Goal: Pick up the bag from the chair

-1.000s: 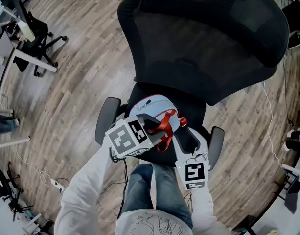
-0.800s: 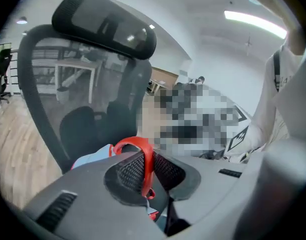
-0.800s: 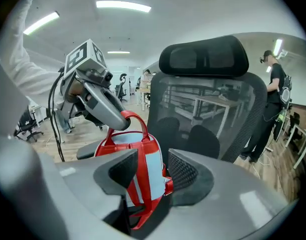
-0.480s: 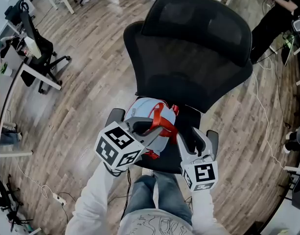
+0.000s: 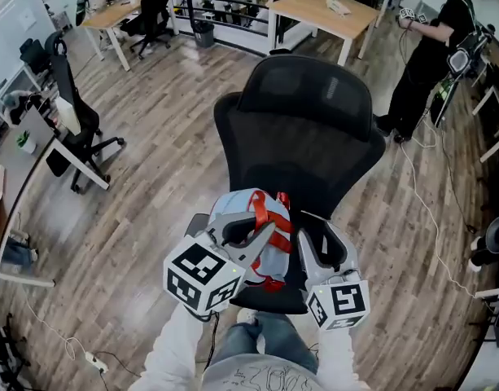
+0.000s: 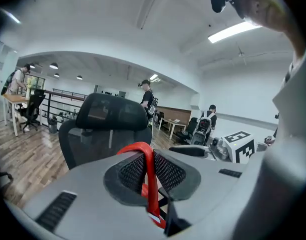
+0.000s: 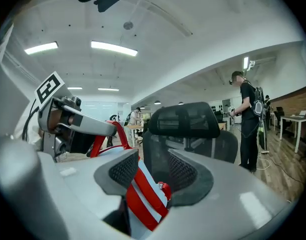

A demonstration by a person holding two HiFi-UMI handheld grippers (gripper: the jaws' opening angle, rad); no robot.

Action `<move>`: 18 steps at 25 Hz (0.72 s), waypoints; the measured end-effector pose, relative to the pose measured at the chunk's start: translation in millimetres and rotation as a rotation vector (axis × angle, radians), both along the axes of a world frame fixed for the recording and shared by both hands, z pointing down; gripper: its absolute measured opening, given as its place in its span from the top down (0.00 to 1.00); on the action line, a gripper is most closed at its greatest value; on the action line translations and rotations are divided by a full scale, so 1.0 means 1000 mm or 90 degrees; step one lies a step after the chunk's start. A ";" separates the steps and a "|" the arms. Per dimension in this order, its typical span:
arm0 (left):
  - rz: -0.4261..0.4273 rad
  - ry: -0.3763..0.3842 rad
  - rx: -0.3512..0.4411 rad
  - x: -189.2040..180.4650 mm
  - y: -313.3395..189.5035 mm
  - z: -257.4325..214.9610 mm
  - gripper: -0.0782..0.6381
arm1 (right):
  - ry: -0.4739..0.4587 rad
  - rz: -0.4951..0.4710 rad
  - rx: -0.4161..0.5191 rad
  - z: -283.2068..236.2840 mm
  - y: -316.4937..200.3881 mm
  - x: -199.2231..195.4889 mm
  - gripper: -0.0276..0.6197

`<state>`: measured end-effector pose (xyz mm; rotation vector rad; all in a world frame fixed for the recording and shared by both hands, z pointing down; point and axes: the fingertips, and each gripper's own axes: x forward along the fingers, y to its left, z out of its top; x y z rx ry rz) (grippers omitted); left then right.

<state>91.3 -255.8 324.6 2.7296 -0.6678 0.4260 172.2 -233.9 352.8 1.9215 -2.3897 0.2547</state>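
Bag (image 5: 251, 218): small pale-blue backpack w/ red straps, hanging between both tongs over the front edge of the seat (image 5: 275, 298) of the black chair (image 5: 302, 137), in front of the backrest. From the head view it's hard to say whether its bottom is fully clear of the seat; it looks lifted.

Left tongs (image 5: 257, 233): narrow, pads pinched on the thin red loop (image 6: 149, 171) at the bag's top, webbing running up between them. Right tongs (image 5: 308, 247): closed round a red-and-pale striped strap (image 7: 145, 200) w/ a bit of bag fabric in the gap, on the bag's right side.

Handling, judged from the look:
- soft fabric shell, no stiff frame, so it'll slump and fold, not hold shape
- prob. light; it hangs from two thin straps w/o much stretch showing
- woven webbing isn't slippery, but a flat strap can slide lengthways through the pads if the load tips to one side
- not fragile on the outside; contents unknown
- it'll swing under the grip pts, so slow, level moves suit it

Where to hold: top loop is the best single pt, since the weight hangs straight below it. The second grip on the side strap stops it spinning. Avoid pinching loose panel fabric alone, as it'd bunch and pull out
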 end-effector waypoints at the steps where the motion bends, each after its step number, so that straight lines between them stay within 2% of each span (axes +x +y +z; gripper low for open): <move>1: -0.008 0.010 0.007 0.000 0.005 -0.009 0.83 | -0.004 0.006 0.006 -0.008 0.004 0.002 0.66; 5: -0.041 0.047 0.028 -0.004 0.017 -0.038 0.83 | -0.008 0.026 0.033 -0.037 0.014 0.004 0.69; 11: -0.071 0.076 0.059 -0.010 0.027 -0.064 0.83 | -0.010 0.044 0.086 -0.072 0.024 0.005 0.73; 18: -0.107 0.069 0.102 -0.014 0.042 -0.075 0.82 | -0.030 0.085 0.114 -0.089 0.043 0.019 0.85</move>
